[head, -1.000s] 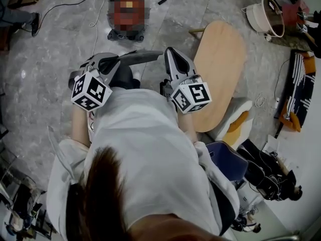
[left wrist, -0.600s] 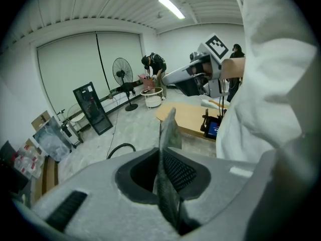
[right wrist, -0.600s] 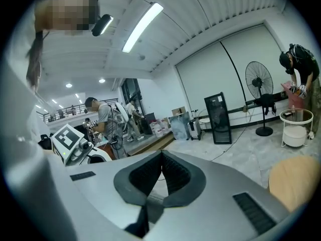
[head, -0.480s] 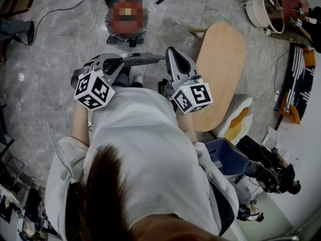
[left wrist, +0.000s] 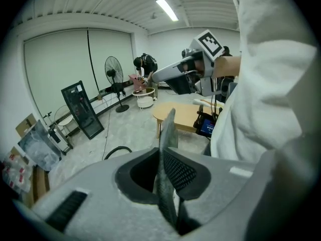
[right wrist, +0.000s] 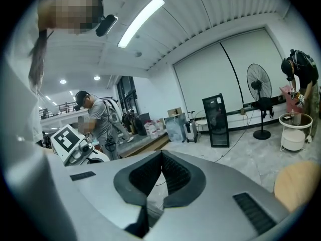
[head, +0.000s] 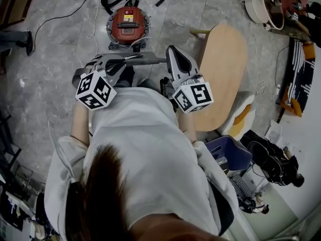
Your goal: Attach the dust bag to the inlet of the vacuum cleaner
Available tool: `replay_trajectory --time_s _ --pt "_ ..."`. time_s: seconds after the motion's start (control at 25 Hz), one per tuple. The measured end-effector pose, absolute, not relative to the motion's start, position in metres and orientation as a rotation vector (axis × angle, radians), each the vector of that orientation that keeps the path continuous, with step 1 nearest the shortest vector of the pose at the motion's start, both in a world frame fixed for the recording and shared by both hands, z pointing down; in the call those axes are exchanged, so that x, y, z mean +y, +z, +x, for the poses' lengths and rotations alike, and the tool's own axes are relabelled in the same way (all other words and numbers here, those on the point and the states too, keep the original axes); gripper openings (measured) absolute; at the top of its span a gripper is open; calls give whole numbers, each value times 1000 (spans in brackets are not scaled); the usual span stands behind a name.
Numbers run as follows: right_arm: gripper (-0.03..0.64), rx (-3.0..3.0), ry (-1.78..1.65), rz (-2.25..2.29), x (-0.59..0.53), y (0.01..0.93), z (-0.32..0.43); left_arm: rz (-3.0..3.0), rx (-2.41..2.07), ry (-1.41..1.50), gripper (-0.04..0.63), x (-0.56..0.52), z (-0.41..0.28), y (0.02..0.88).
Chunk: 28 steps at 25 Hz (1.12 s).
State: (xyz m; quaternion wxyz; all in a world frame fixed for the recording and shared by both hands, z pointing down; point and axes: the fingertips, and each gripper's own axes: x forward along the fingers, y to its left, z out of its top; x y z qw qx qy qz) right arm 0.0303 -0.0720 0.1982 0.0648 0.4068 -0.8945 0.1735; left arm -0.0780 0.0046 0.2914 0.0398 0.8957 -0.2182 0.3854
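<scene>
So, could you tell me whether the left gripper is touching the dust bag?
Touching: in the left gripper view, the left gripper clamps the dust bag by its grey edge.

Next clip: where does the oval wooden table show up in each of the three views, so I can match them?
Head view: the oval wooden table lies right of centre, on the grey floor.
Left gripper view: it sits near the centre, slightly right.
Right gripper view: only an edge shows at the lower right.
Shared landmark: the white pot, which stands beyond the table in every view.
</scene>
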Motion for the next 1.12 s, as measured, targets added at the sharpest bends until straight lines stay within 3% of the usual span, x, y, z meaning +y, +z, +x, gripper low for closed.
replay_trajectory --time_s 1.12 --pt "2 -2755 499 1129 -108 188 8 2722 -646 1202 41 -27 -91 287"
